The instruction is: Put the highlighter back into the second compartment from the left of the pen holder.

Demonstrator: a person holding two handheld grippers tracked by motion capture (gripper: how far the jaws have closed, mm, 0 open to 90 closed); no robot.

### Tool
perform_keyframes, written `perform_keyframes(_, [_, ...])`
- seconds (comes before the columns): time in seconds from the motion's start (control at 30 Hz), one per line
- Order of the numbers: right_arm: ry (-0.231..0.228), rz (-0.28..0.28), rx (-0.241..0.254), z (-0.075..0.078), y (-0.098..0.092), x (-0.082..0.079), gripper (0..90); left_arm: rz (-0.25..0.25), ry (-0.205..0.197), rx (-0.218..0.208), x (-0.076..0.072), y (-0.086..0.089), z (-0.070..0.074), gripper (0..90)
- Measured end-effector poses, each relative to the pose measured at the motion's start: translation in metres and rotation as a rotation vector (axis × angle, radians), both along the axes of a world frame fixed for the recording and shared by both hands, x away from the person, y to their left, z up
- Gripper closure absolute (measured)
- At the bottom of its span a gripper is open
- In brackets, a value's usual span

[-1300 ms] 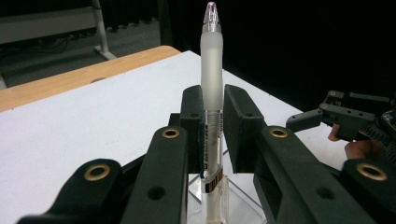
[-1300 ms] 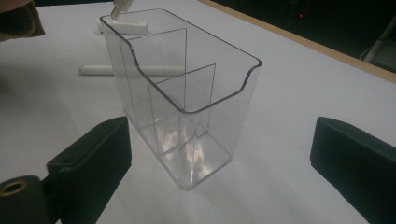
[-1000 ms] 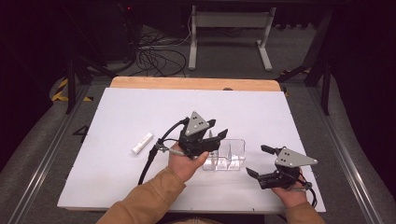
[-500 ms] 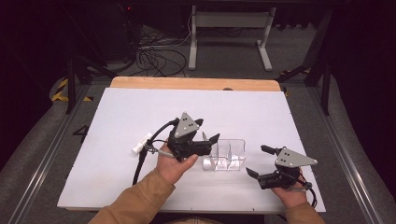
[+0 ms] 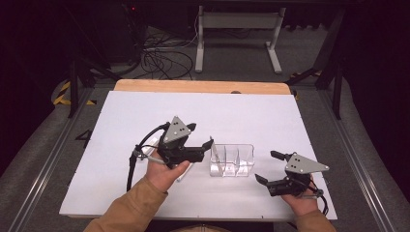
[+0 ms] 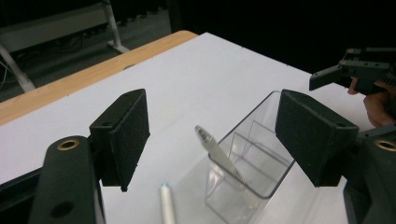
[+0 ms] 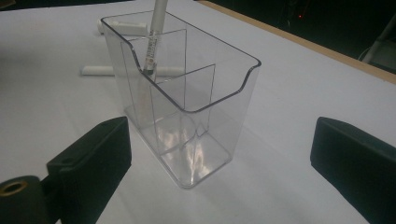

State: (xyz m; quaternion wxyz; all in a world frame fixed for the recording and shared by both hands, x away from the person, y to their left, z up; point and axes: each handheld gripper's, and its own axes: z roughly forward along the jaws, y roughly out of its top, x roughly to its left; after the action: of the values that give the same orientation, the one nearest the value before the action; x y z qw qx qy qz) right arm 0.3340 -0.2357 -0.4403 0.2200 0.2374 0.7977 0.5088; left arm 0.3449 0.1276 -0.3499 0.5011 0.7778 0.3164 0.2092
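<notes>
Pulled back left from the clear organizer (image 5: pixel 232 160), left gripper (image 5: pixel 203 145) just opened, jaws spread and empty (one pen (image 6: pixel 219 154) already leaning in its left compartment); right gripper (image 5: pixel 266 167) spread too, idle near-right.

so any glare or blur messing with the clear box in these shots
High view: sharp, the clear organizer faint against the white table, dark surroundings. Left gripper view: pen inside slightly soft. Right gripper view: soft reflections on the organizer's floor, near jaws blurred.
</notes>
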Motion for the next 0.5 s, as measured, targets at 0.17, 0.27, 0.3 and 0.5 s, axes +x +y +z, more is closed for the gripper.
perform_keyframes(0.17, [0.001,-0.001,0.001,0.000,0.000,0.000,5.8,0.010,0.028,0.016,-0.002,0.009,0.001,26.3])
perform_keyframes(0.27, [0.002,0.000,0.003,0.000,0.000,0.000,5.8,0.010,0.034,0.020,-0.004,0.014,0.001,26.2])
perform_keyframes(0.3, [0.002,0.000,0.004,0.000,0.000,0.000,5.8,0.007,0.039,0.025,-0.004,0.016,0.001,25.9])
perform_keyframes(0.5, [0.001,0.000,0.006,0.000,0.000,0.000,5.8,0.022,0.060,0.054,-0.004,0.021,0.000,25.9])
